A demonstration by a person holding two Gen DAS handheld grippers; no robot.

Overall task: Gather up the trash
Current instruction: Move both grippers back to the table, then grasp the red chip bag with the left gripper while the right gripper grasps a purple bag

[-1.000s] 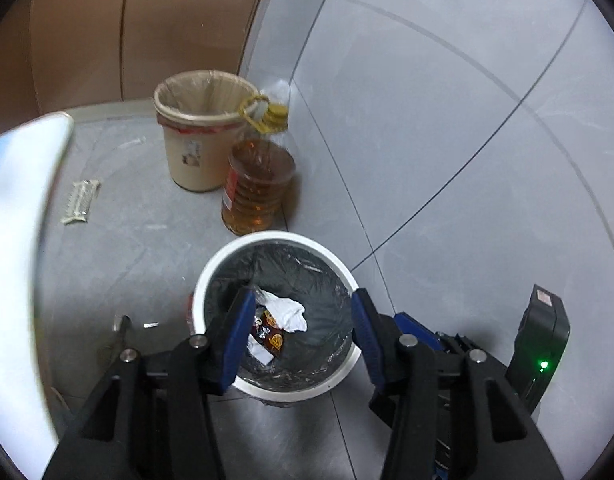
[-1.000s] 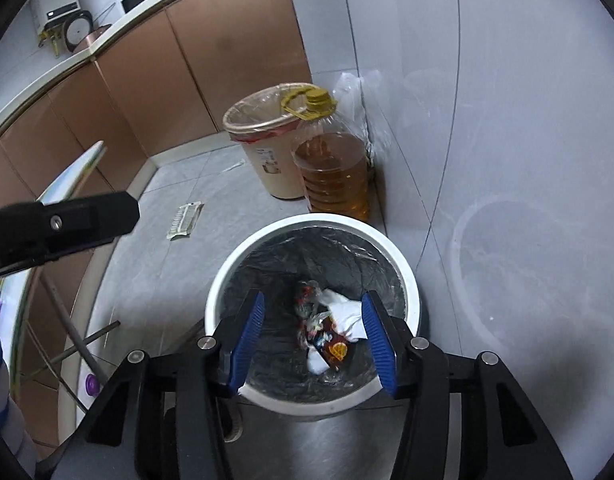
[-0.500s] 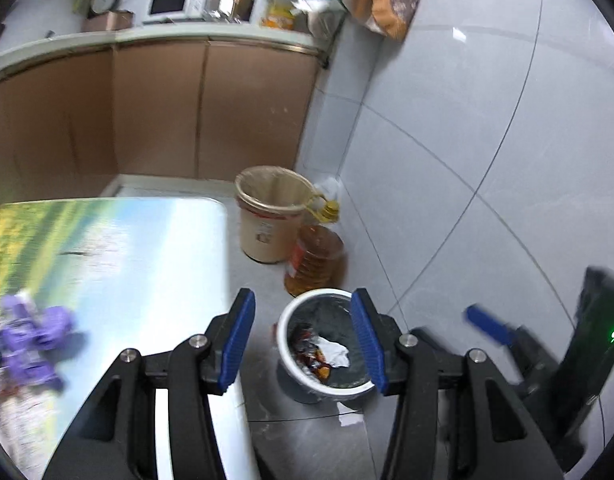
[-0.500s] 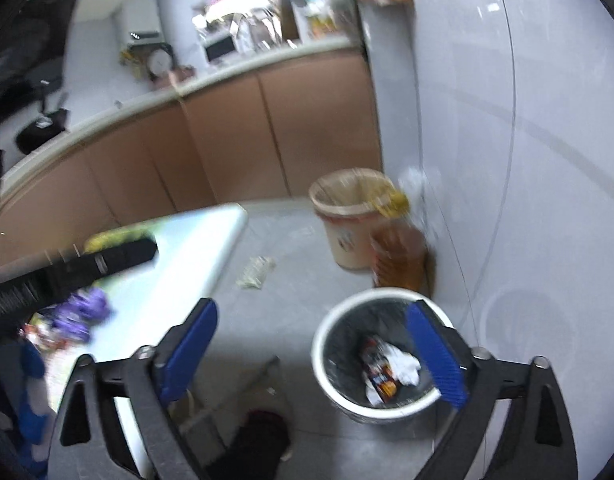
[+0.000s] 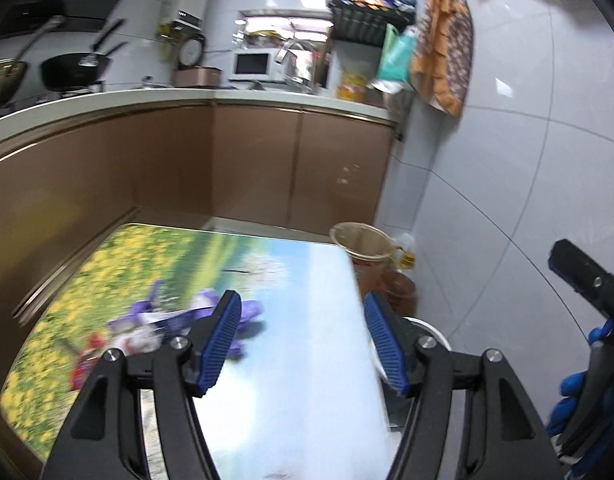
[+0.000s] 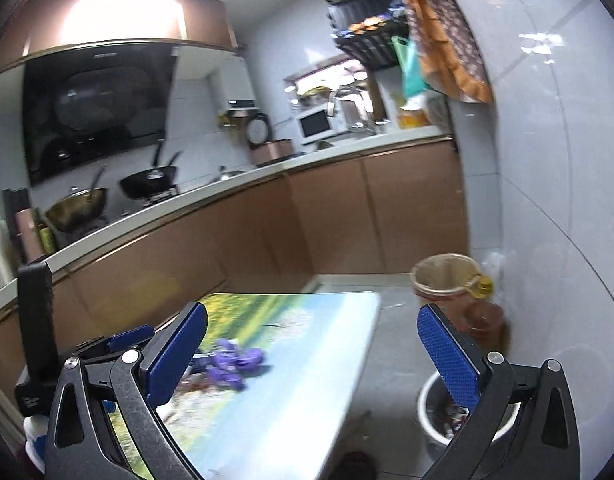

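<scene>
Currently the purple crumpled wrappers [image 5: 211, 316], with a red-and-white scrap beside them, lie on the folding table with a printed meadow-and-sky top [image 5: 307, 380], towards its left half in the left wrist view. Motion blur hides their material and exact count; I judge them to be thin, light packaging that will crush easily under the pads.

I read the step in hand as the approach to the next pick, both tools being empty. The left gripper [image 5: 303, 340] has its blue ribbed jaws opening, with nothing between them; the wrappers sit just beyond the left jaw. The right gripper [image 6: 315, 354] stands with its jaws at full spread, also empty, its view framing the same wrappers [image 6: 235, 360] near the left jaw.

The next move calls for lowering one gripper over the pile, straddling a wrapper and closing close to the table top.

The white round bin with a dark liner [image 6: 435, 408] stands on the grey floor beside the table's right edge, holding wrappers. Behind it stand a beige lined bucket [image 6: 443, 276] and an amber oil jug [image 6: 483, 320].
</scene>
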